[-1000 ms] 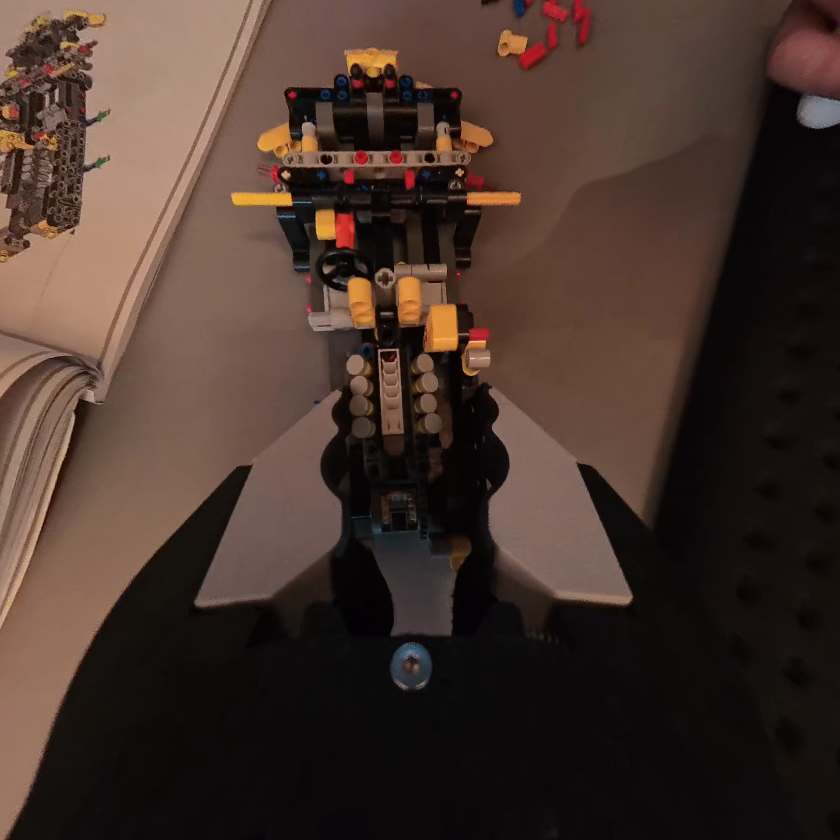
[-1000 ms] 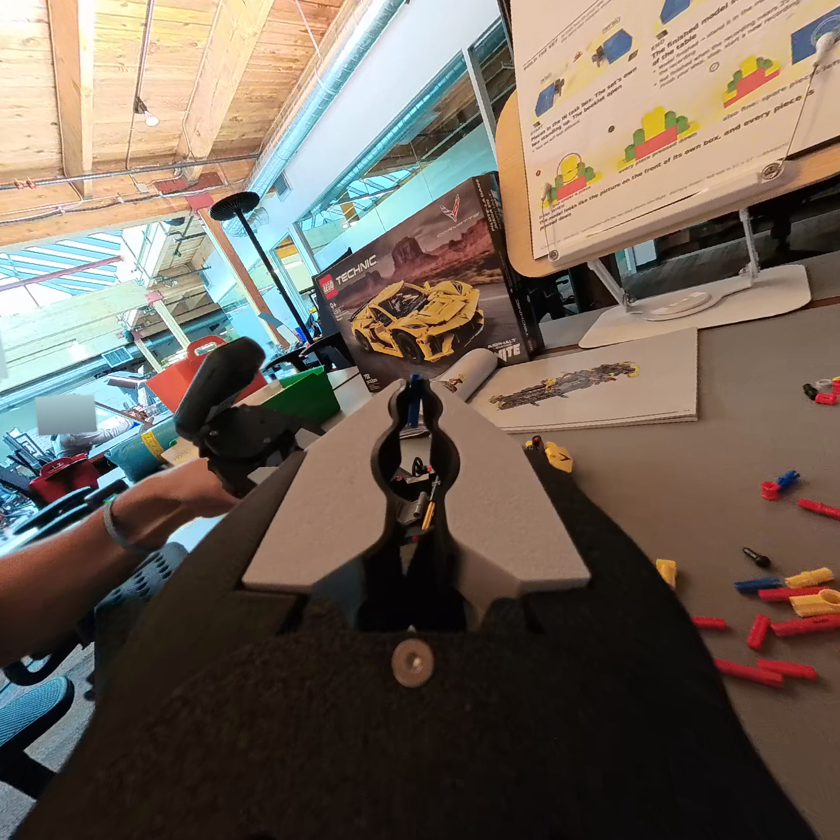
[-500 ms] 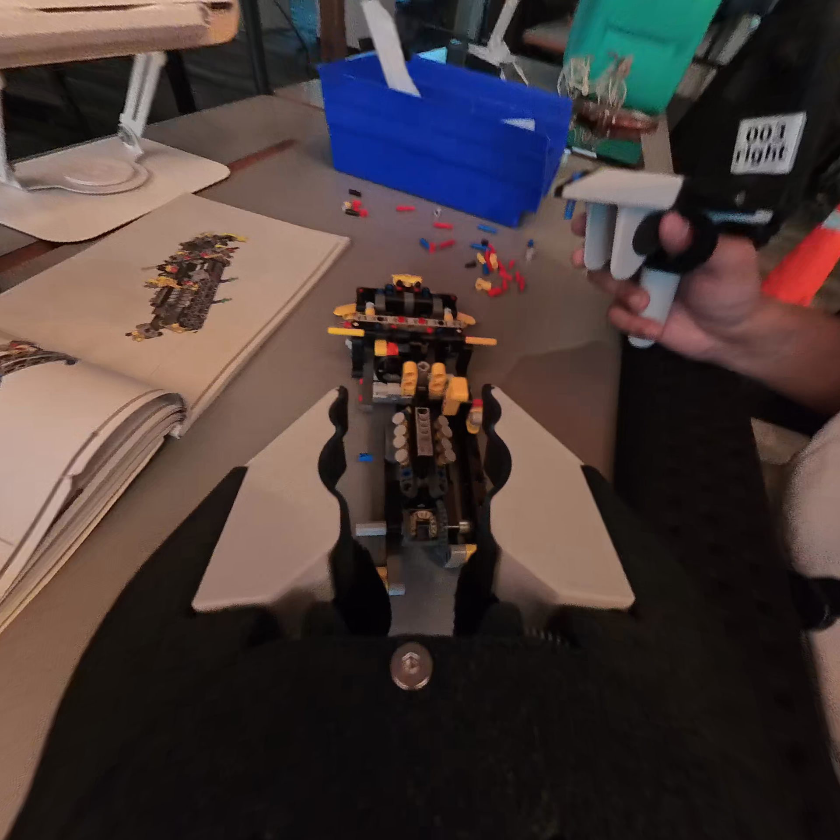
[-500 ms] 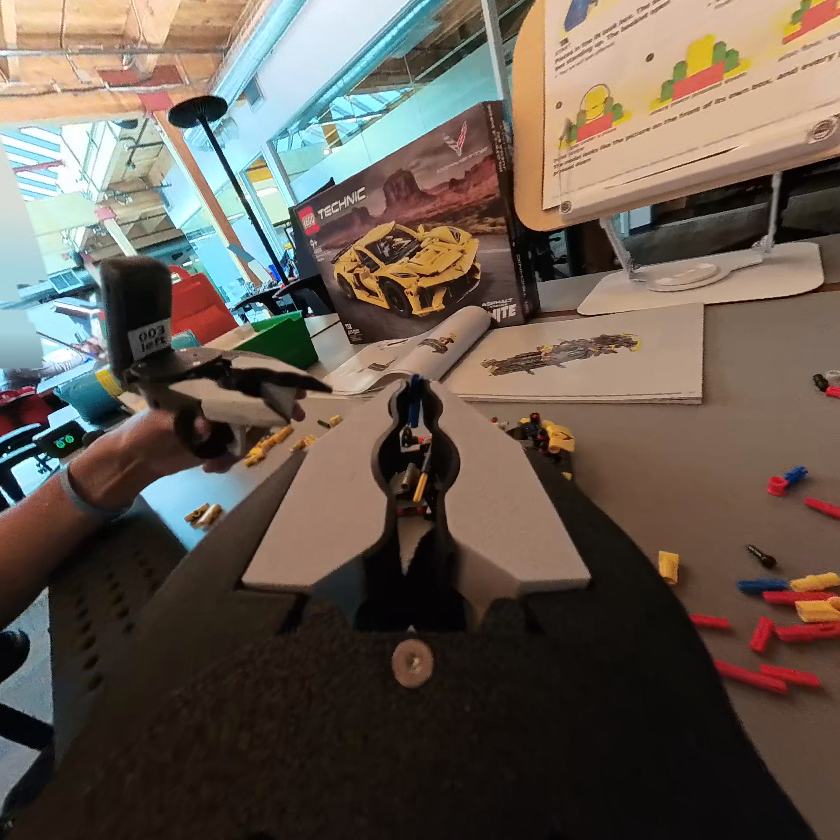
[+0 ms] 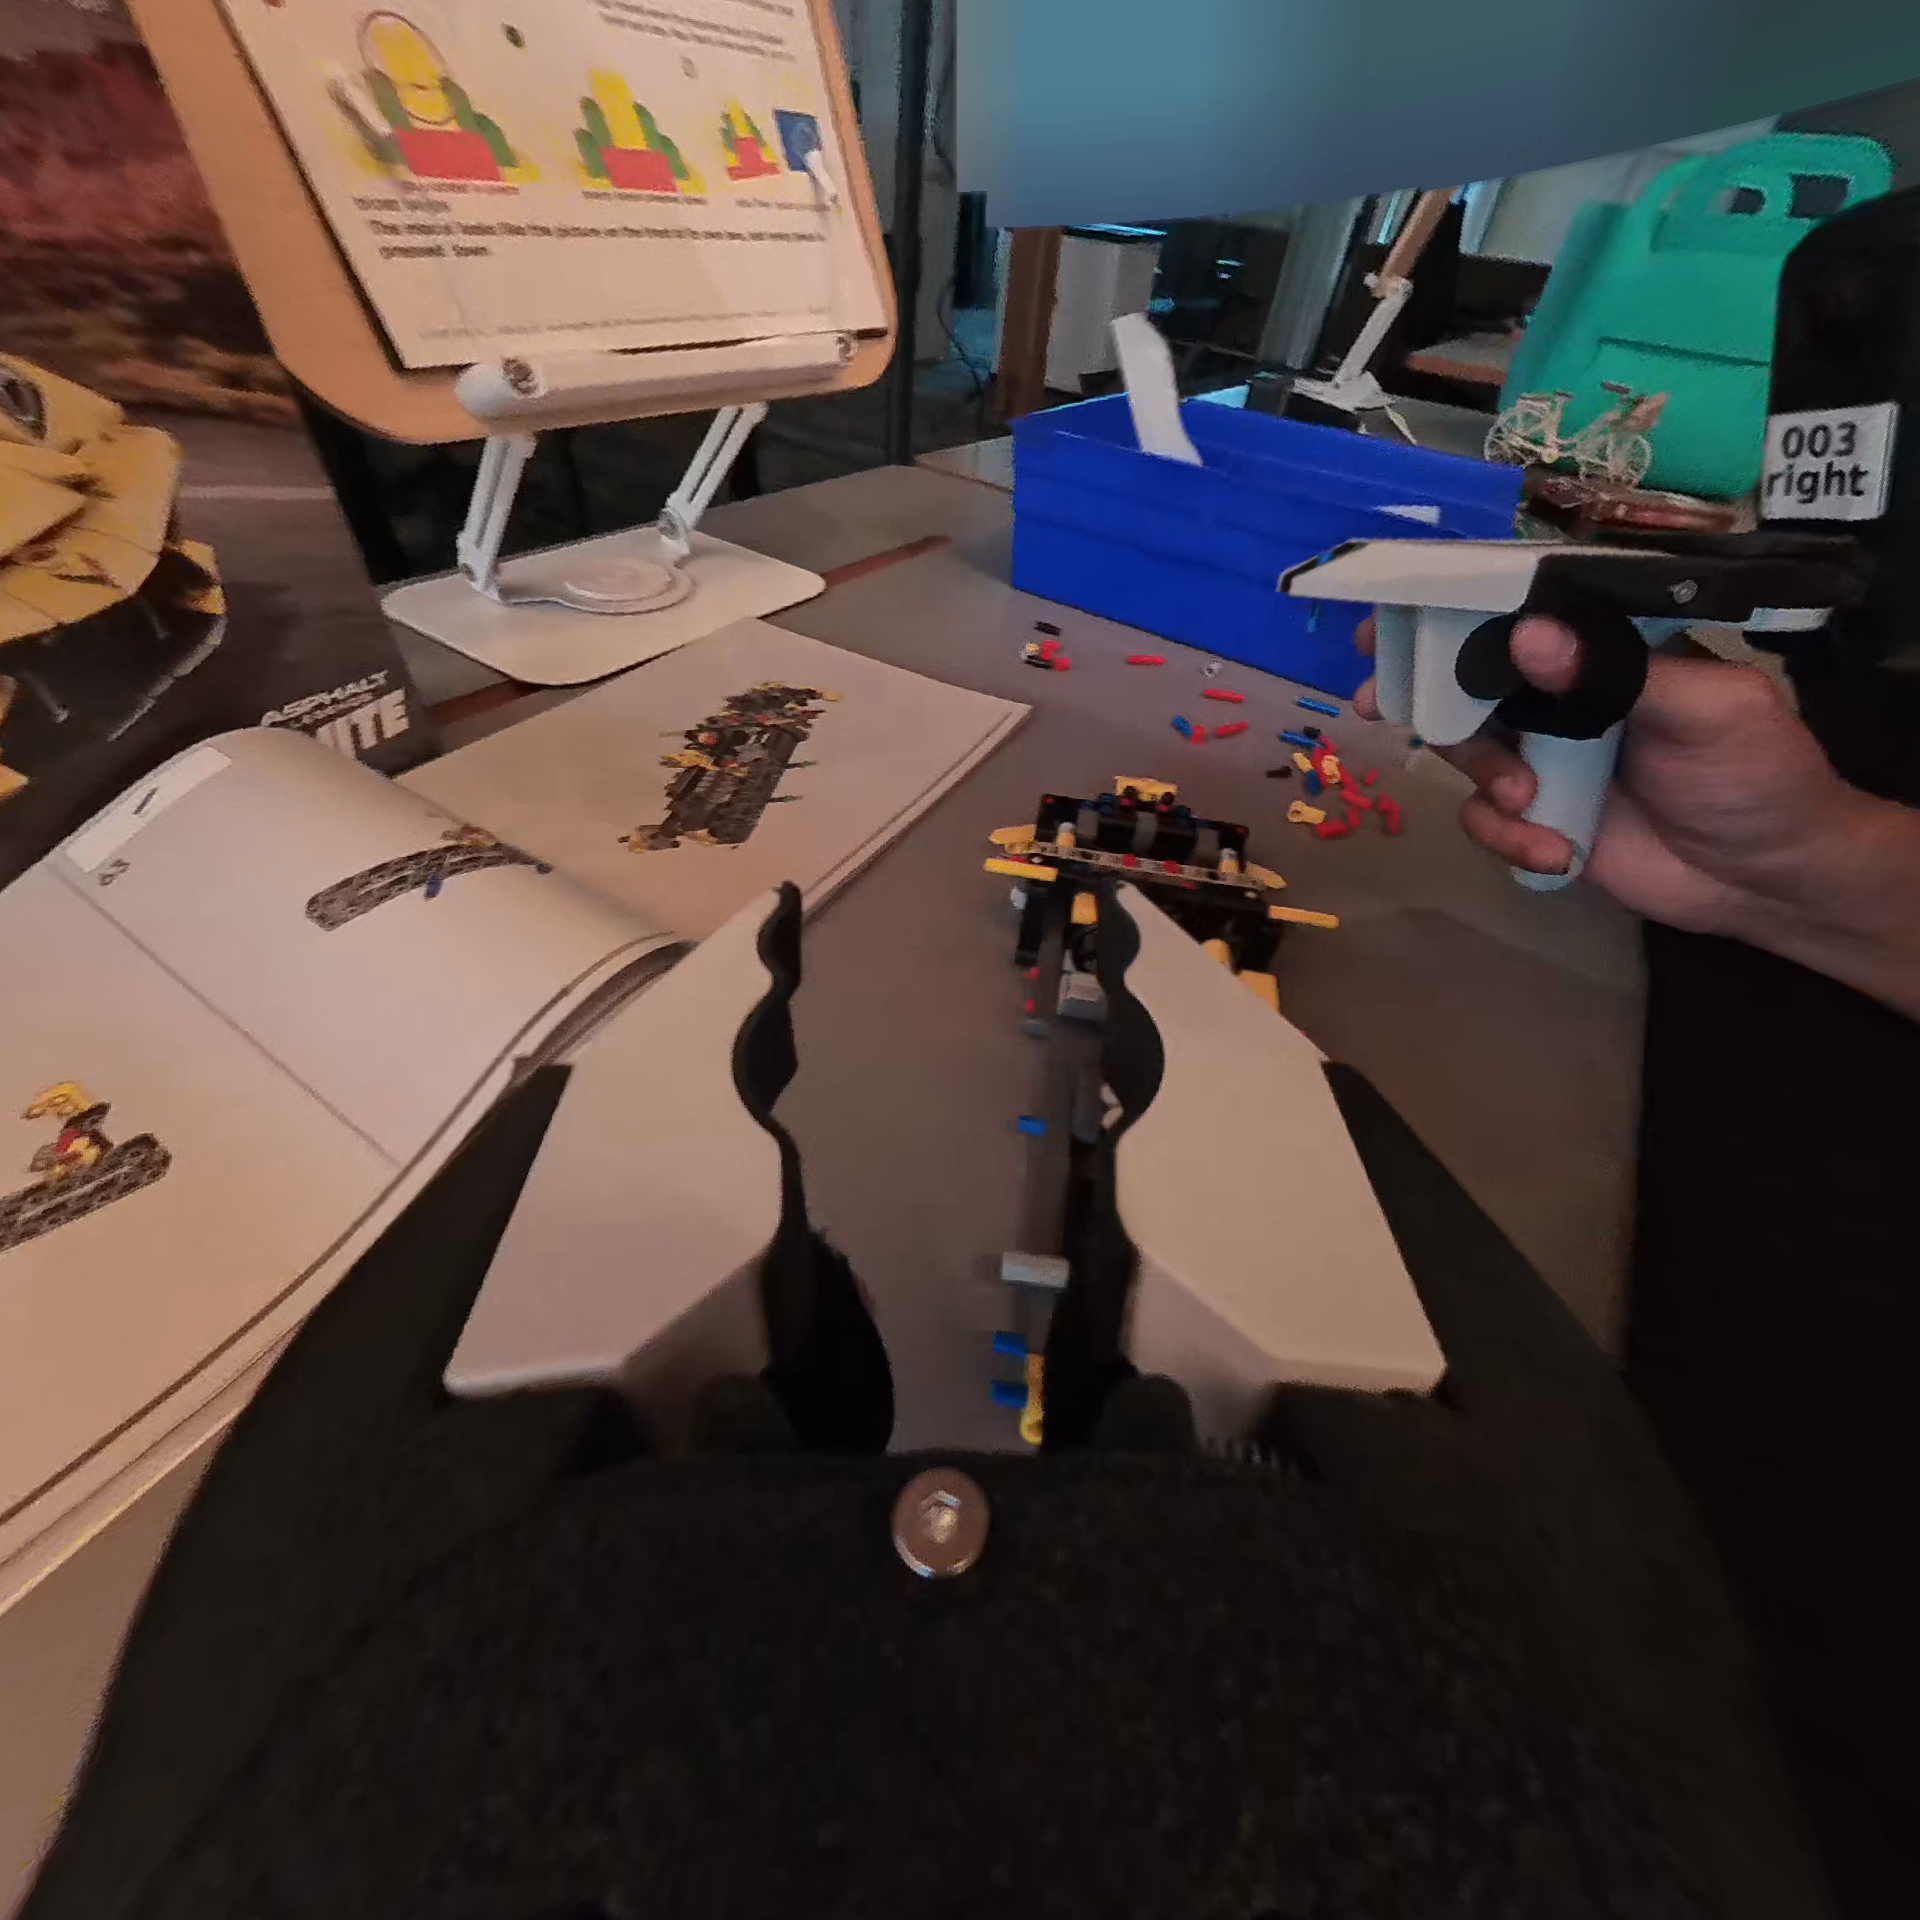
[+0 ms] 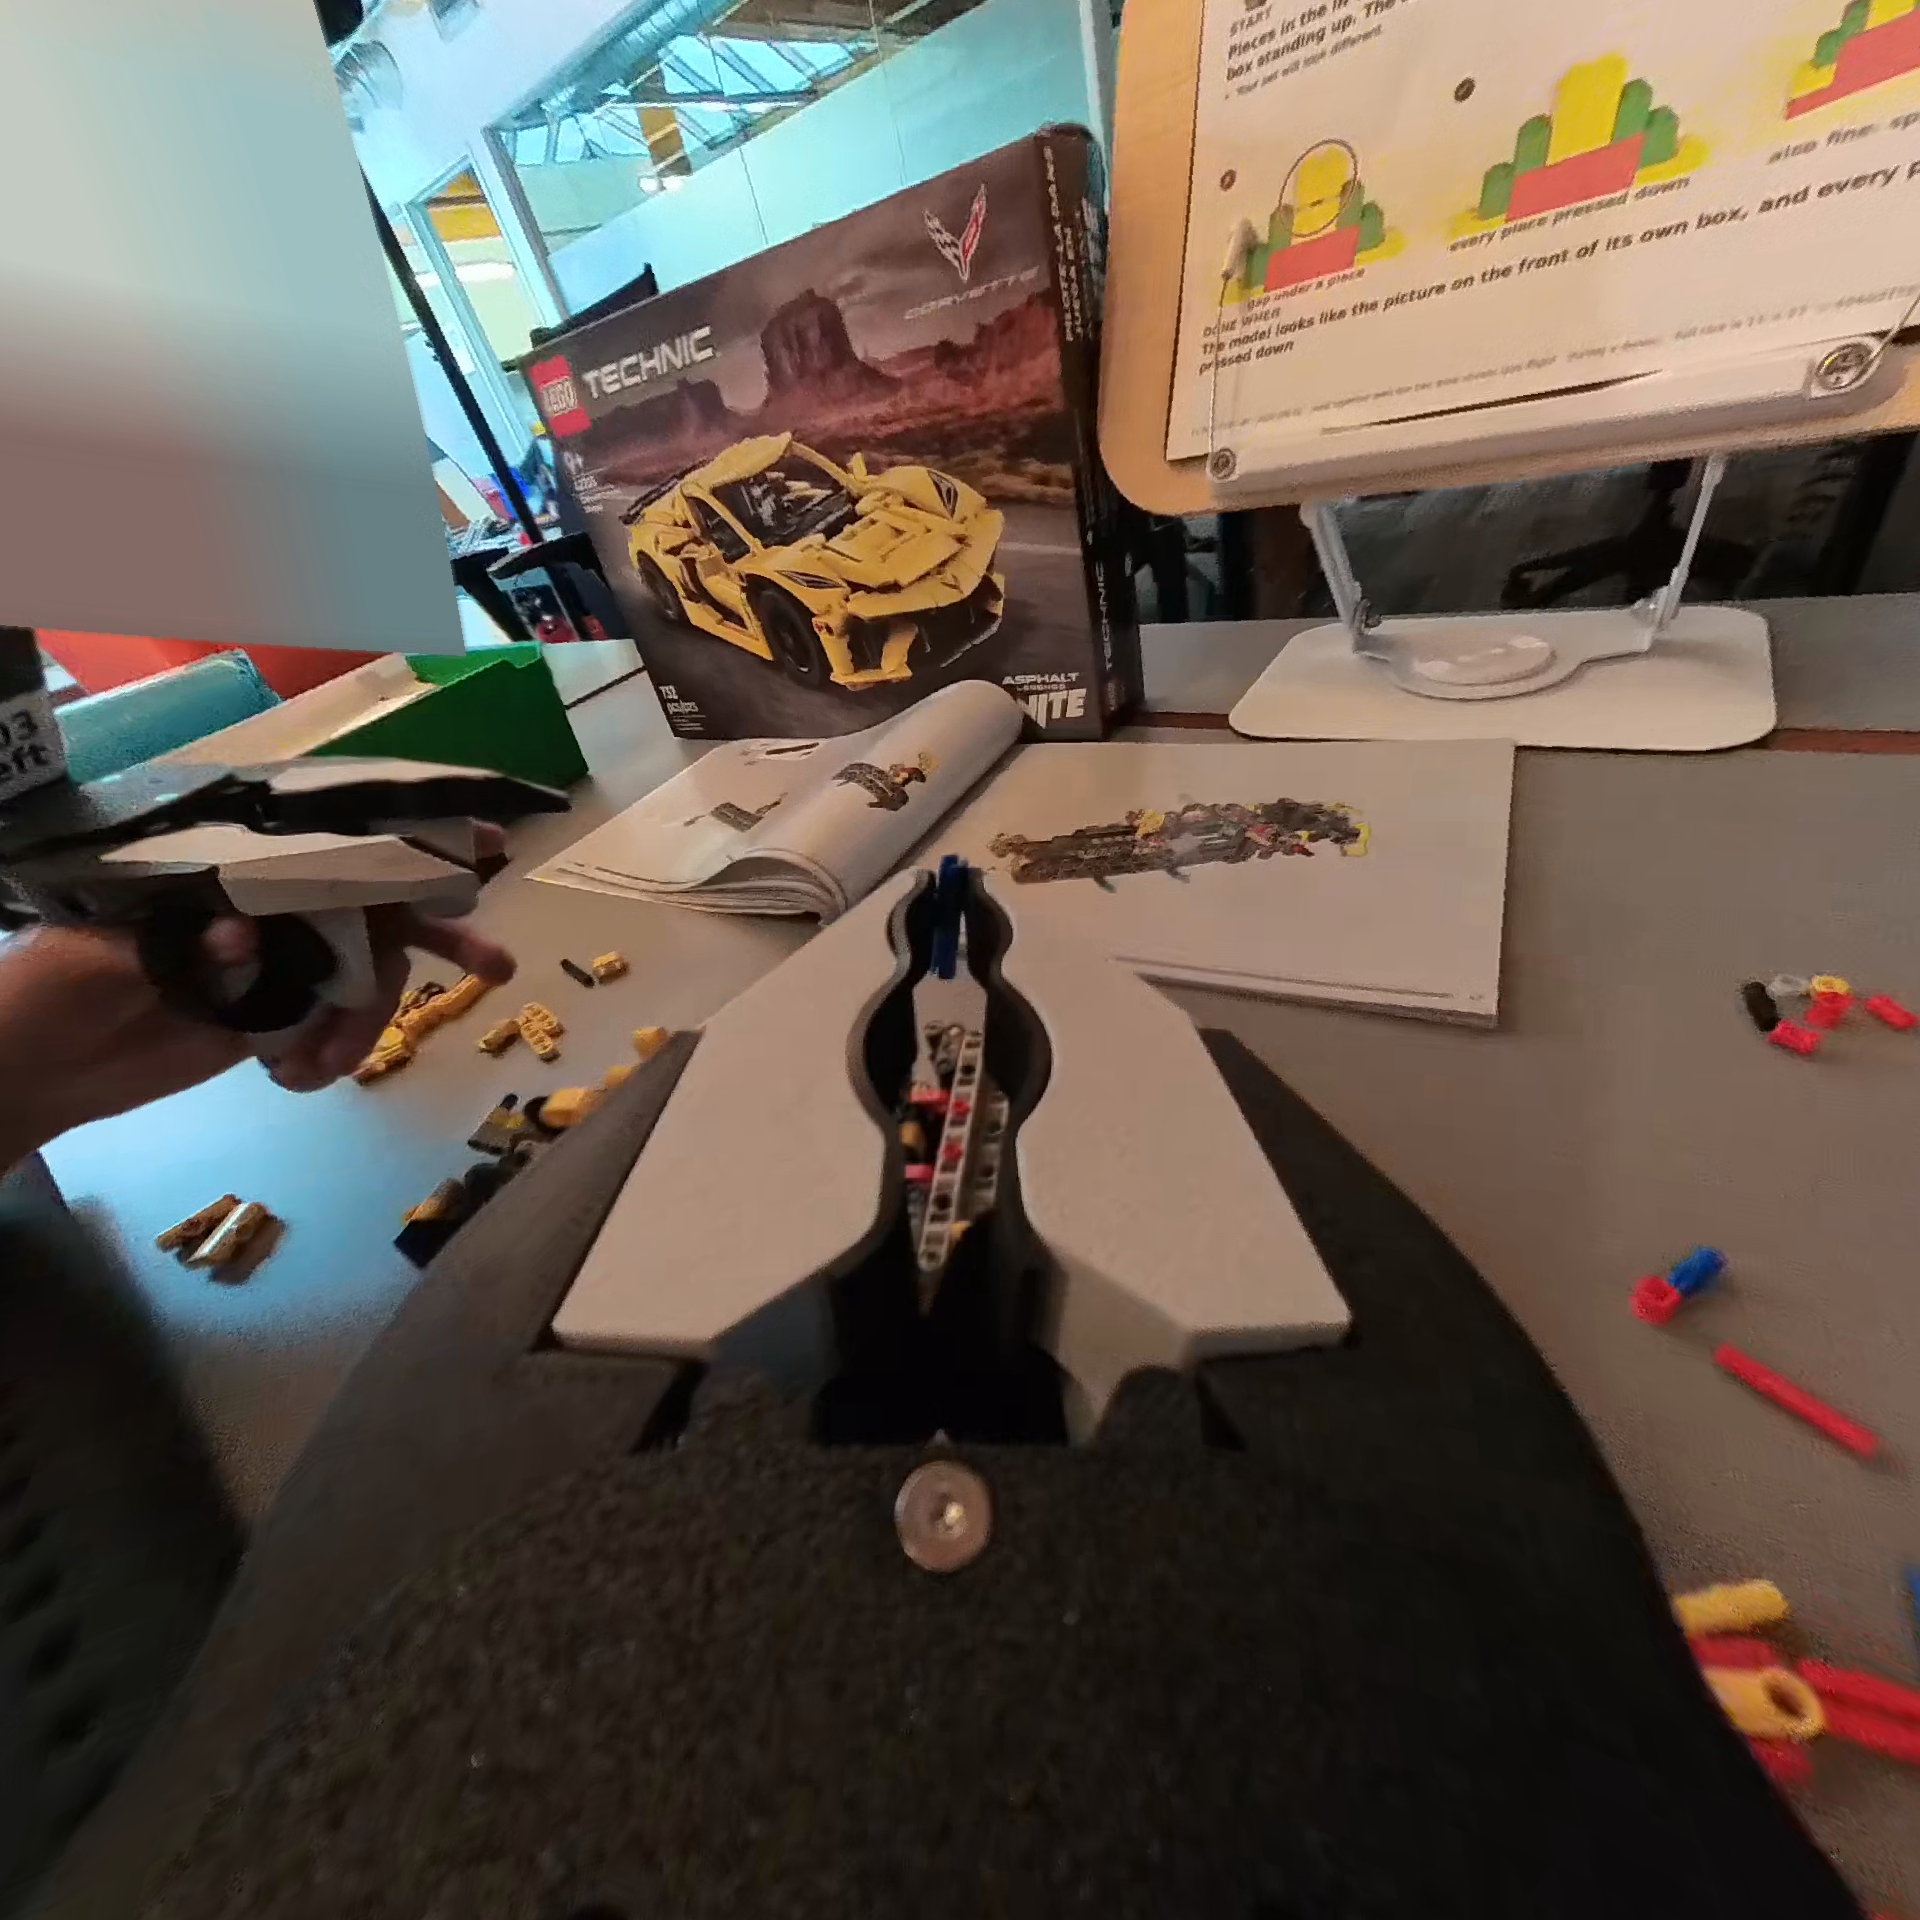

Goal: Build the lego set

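Blue pin pinched, chassis waiting at twelve to one o'clock

The right gripper [image 6: 948, 914] was clamped on a small blue pin [image 6: 945, 920] at its tips; the left gripper [image 5: 951, 935] hung apart and empty, nearer the half-built model [image 5: 1138, 862]. That black-and-yellow frame lay on the table [image 5: 1455, 1039], its long axis running away from the left tool, its far end crossed by a grey beam.

Booklet [image 5: 312, 987] left of model [image 5: 1132, 862]; bin [image 5: 1247, 530] behind.

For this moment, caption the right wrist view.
Right gripper shut on small blue pin above open instruction booklet.
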Demonstrator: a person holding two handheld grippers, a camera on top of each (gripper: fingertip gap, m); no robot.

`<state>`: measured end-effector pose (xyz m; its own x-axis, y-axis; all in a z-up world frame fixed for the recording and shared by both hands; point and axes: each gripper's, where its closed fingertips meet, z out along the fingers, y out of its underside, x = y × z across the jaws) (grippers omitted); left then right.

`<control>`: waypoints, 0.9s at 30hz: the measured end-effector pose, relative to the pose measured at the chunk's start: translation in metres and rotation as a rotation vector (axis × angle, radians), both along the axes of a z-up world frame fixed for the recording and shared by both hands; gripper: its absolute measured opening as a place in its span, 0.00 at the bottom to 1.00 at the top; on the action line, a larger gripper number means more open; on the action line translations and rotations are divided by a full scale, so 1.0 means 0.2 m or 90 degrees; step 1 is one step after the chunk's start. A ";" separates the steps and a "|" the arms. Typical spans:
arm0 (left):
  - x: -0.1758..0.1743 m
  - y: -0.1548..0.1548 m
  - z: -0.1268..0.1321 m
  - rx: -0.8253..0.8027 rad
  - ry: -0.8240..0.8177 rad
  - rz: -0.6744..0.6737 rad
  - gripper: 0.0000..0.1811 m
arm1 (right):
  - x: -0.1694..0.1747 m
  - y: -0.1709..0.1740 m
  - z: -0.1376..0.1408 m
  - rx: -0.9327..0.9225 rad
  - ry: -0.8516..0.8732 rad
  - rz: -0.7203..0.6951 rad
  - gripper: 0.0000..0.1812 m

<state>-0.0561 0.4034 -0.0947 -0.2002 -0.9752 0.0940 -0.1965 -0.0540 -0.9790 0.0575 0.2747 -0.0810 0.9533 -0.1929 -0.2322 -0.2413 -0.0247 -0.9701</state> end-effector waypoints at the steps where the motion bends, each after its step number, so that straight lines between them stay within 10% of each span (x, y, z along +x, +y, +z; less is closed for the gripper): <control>1: 0.00 0.02 -0.01 -0.008 0.007 0.008 0.32 | 0.03 0.02 -0.01 -0.006 0.005 0.002 0.02; 12: 0.00 0.28 -0.22 -0.139 0.114 0.042 0.26 | 0.13 0.03 -0.10 -0.023 0.078 -0.010 0.02; 27: 0.01 0.20 -0.22 -0.110 0.099 -0.015 0.25 | 0.16 0.05 -0.25 -0.073 0.106 -0.018 0.02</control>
<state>-0.0549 0.4442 -0.1393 -0.1929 -0.9373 0.2904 -0.3477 -0.2115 -0.9134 0.0901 0.2844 -0.1310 0.8975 -0.2534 -0.3609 -0.4000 -0.1237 -0.9081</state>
